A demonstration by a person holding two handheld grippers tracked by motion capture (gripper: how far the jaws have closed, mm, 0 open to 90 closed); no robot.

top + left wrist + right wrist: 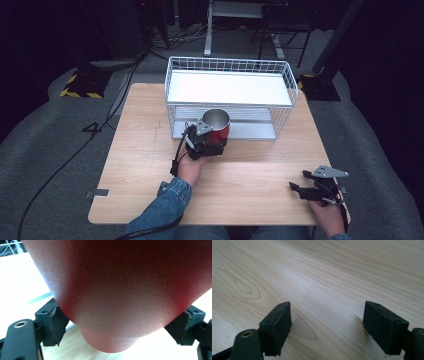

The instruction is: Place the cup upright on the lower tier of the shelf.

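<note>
The left gripper [212,142] is clamped on the red metal cup [217,126], carried just before the wire shelf rack [285,107], so placing remains. The right gripper [327,327] rests with jaws apart and empty on the wooden table [324,277].

White wire rack [230,95], wooden table [140,145]

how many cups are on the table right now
1. A single red cup with a bare metal inside sits clamped in the left gripper, just in front of the white wire rack. Nothing seems hidden on the rack's shelves.
</note>
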